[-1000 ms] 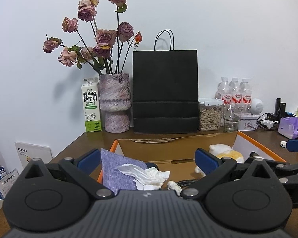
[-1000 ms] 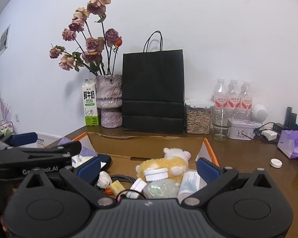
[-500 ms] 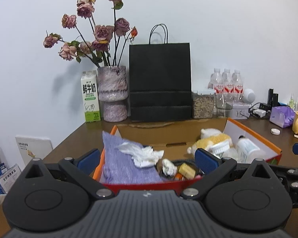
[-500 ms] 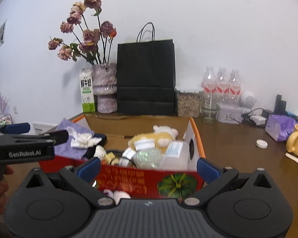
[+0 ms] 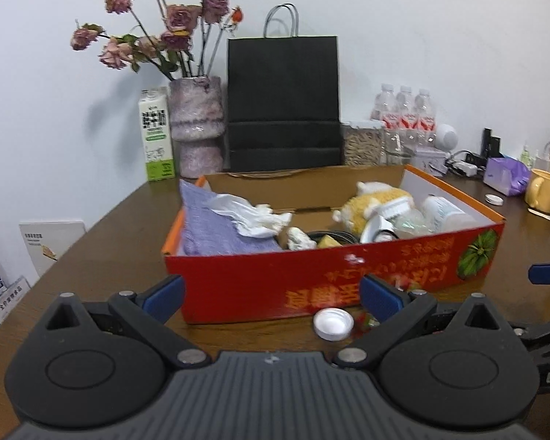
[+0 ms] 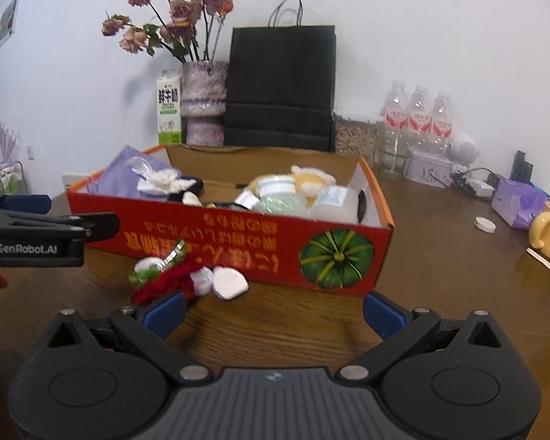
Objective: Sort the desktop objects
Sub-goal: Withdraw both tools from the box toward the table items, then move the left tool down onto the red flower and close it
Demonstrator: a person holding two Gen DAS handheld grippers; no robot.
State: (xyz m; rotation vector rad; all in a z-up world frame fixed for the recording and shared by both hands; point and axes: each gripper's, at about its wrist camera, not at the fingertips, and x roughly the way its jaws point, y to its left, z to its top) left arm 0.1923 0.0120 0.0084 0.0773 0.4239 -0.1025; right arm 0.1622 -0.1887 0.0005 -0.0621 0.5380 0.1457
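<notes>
left gripper [image 5: 271,295]: jaws spread wide, holding nothing; low over the table, in front of the box's near wall.
right gripper [image 6: 273,308]: also released and empty, same height, beside the left one.
just changed: a second ago both cameras looked down into the box from close range; now both have pulled back and dropped to table level, so the outer wall fills the view.
between left fingers: small white round plastic cap [image 5: 333,324] on the brown wooden table [image 5: 102,256], just short of the box.
ahead-left of right gripper: loose clutter touching the wall: red-and-green knitted piece [image 6: 165,280], white oval lids [image 6: 229,284].
beyond: red-orange cardboard box with pumpkin print [image 6: 333,253], already holding purple cloth [image 5: 216,227], crumpled white tissue [image 5: 249,214], yellow plush toy [image 5: 376,201], white plastic bottles [image 5: 445,212].
meaning: likely last drop is done; the retreat sets up the next pick from the leftovers in front.
risk: cap is flat and small, fingers could skid it under the box edge.
</notes>
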